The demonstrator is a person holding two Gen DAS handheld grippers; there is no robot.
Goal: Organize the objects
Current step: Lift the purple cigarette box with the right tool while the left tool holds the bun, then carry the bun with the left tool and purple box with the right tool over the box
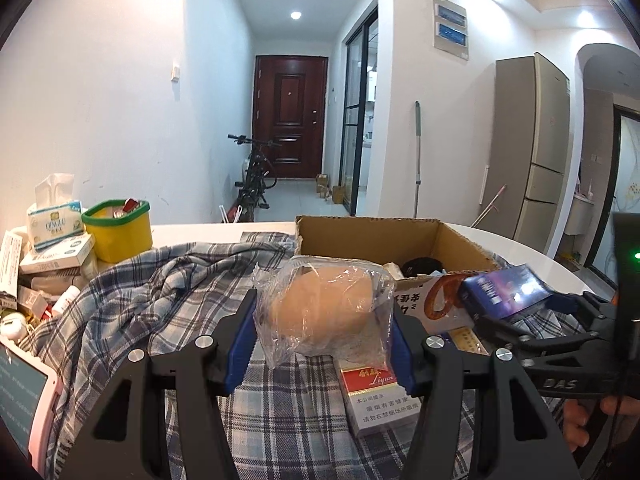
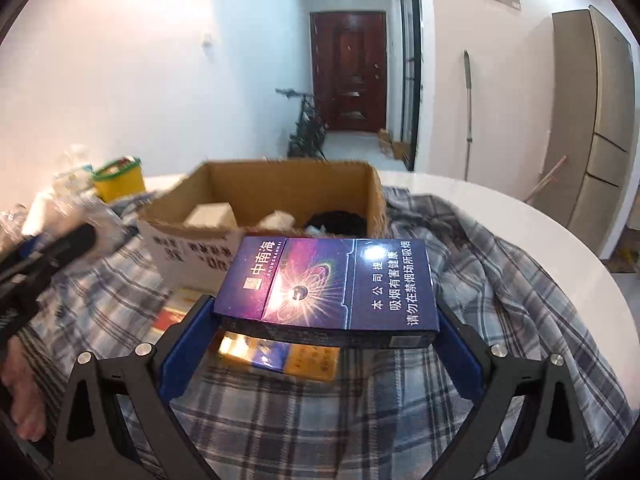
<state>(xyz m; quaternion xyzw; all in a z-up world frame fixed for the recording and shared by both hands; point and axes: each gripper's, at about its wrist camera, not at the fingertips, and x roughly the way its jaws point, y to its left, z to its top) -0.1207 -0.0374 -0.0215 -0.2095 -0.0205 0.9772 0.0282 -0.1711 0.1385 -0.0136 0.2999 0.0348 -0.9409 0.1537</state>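
My left gripper (image 1: 324, 320) is shut on a tan rounded object in a clear plastic bag (image 1: 326, 306) and holds it above the plaid cloth (image 1: 160, 304), just in front of the open cardboard box (image 1: 368, 240). My right gripper (image 2: 326, 320) is shut on a blue cigarette pack (image 2: 328, 284), held level above the cloth in front of the same box (image 2: 280, 192). The pack (image 1: 504, 290) and the right gripper also show at the right of the left wrist view. A red and white cigarette pack (image 1: 376, 396) lies on the cloth under my left gripper.
The box holds a black item (image 2: 336, 222) and pale items (image 2: 212, 214). A yellow tub with a green rim (image 1: 118, 232), a tissue pack (image 1: 54, 224) and small boxes crowd the table's left. Yellow packs (image 2: 280, 354) lie on the cloth. The white round table (image 2: 520, 208) edge curves right.
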